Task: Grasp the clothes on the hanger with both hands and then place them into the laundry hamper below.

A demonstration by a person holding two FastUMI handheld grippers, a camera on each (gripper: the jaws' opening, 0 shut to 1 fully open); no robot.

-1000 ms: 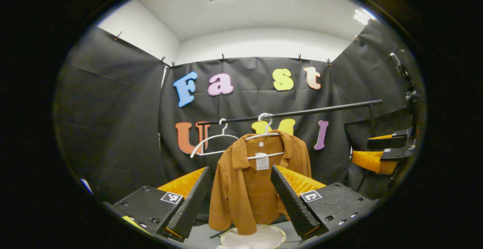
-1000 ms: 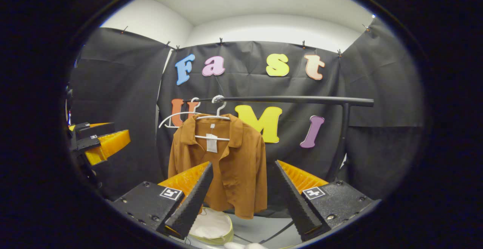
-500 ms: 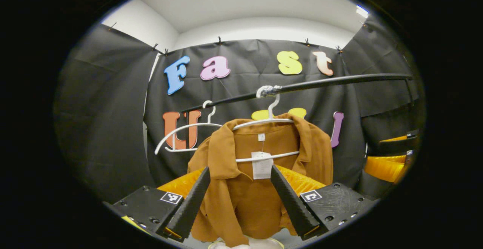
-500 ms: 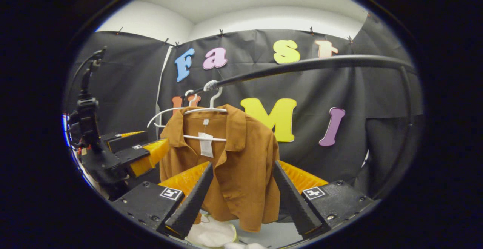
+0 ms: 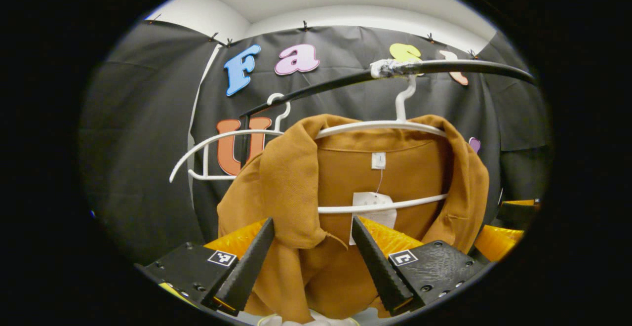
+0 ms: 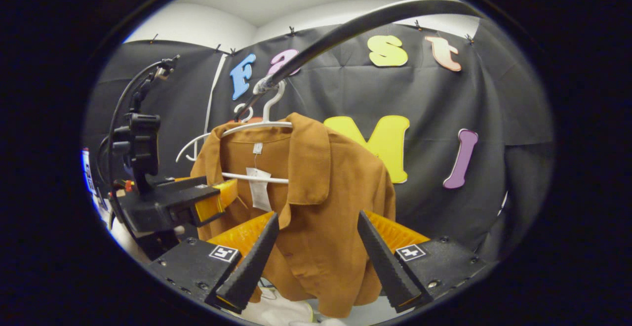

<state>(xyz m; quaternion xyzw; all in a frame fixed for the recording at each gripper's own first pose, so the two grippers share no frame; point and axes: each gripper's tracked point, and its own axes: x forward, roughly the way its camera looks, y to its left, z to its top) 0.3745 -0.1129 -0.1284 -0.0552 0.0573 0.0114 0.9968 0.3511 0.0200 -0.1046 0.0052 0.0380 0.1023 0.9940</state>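
Observation:
A brown shirt (image 5: 375, 168) hangs on a white hanger (image 5: 380, 127) from a black rail (image 5: 459, 65). My left gripper (image 5: 312, 223) is open close in front of it, with the left collar and front panel between the spread fingers and not pinched. In the right gripper view the shirt (image 6: 326, 197) hangs the same way, and my right gripper (image 6: 318, 216) is open around its right front panel. The left gripper (image 6: 168, 202) shows beside the shirt's other shoulder. The white rim of the hamper (image 6: 281, 311) peeks out below the hem, also as the hamper (image 5: 316, 321).
An empty white hanger (image 5: 212, 143) hangs on the rail left of the shirt. The rail (image 6: 345, 24) arcs close overhead in the right gripper view. A cable and mount (image 6: 140, 133) rise above the left gripper. The right gripper (image 5: 508, 217) sits at the shirt's far side.
Both grippers have moved forward and up towards the shirt, which now looms much larger. Its front panels now lie between each pair of open fingers. The hamper has slid nearly out of sight.

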